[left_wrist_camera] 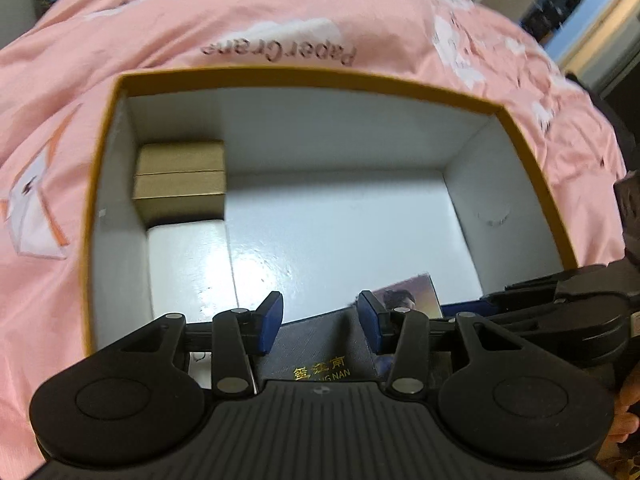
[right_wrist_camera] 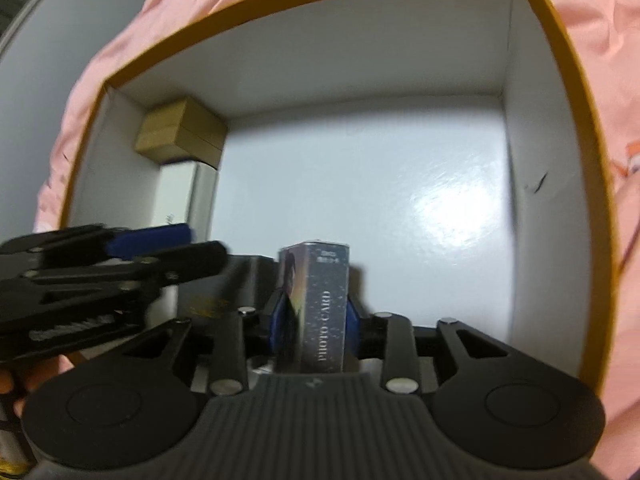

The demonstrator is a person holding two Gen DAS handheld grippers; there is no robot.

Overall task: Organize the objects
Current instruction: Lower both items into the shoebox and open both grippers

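My right gripper (right_wrist_camera: 314,320) is clamped on the card box (right_wrist_camera: 316,312) inside the bin (right_wrist_camera: 560,60). My left gripper (left_wrist_camera: 320,320) has its jaws apart, above a dark box (left_wrist_camera: 320,356).

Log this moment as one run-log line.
left gripper: open, over dark box | right gripper: shut on photo card box | storage box: kraft box in corner

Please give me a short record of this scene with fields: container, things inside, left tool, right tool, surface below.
container: open storage box, yellow rim, white inside
things inside: brown carton in far left corner; white box next to it; dark box with gold letters at the near side
left tool: open, holds nothing, above the dark box
right tool: shut on photo card box, over the box floor
surface below: pink bedcover
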